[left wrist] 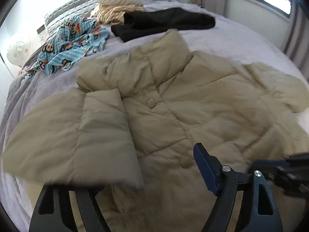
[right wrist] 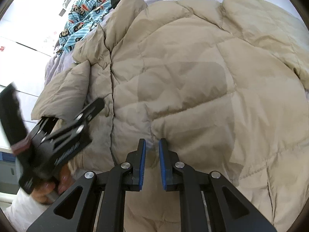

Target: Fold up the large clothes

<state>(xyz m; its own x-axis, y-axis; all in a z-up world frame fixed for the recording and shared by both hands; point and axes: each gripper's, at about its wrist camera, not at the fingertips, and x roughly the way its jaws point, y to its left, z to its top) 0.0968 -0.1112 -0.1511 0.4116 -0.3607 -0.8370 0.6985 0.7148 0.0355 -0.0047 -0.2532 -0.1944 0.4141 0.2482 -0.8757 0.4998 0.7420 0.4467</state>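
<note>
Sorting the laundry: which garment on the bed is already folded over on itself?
The black garment, lying as a flat doubled slab; the monkey-print pyjamas are crumpled.

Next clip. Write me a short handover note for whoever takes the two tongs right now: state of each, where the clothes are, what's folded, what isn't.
Left tongs: jaws wide apart, nothing between them, at the folded sleeve.
Right tongs: jaws nearly closed with a small gap, over the jacket front; whether they pinch fabric cannot be told.
Jacket lies front up, buttoned, on the bed.
Done: one sleeve folded across the chest.
Left: the other sleeve, still spread out, then fold the body.
Waiting behind: black garment, blue printed garment, cream pile.
</note>
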